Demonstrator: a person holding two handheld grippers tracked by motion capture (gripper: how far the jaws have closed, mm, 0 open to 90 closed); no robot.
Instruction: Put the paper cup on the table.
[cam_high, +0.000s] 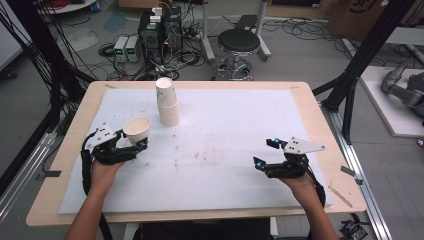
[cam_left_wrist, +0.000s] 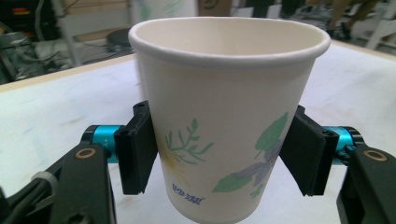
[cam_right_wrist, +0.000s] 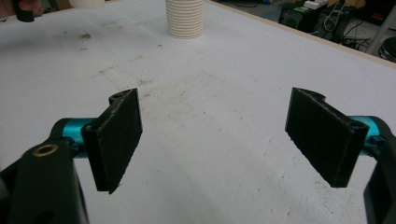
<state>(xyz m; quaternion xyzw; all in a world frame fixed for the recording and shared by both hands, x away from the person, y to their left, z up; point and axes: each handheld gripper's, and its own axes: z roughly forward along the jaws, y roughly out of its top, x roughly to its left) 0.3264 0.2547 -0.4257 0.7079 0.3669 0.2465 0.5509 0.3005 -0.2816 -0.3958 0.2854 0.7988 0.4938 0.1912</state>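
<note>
**Paper cup between the left jaws, right jaws wide apart**

A wooden table (cam_high: 65, 150) carries a white mat (cam_high: 235, 150) that covers most of its top, scuffed with brownish marks near the middle. Behind the table, on the floor, stand a black stool (cam_high: 239, 42) and a tangle of cables and boxes.

Near the mat's far edge a stack of paper cups (cam_high: 167, 102) stands upside down, well apart from both hands.

The left gripper (cam_high: 131, 141) is near the mat's left edge. A single paper cup (cam_left_wrist: 224, 116), printed with green leaves and a purple flower, sits upright and mouth-up between its jaws; both pads lie against the cup's sides, clamped on it.

The right gripper (cam_high: 266, 152) hangs over the mat's right part, its jaws spread wide with only bare mat between them.
</note>
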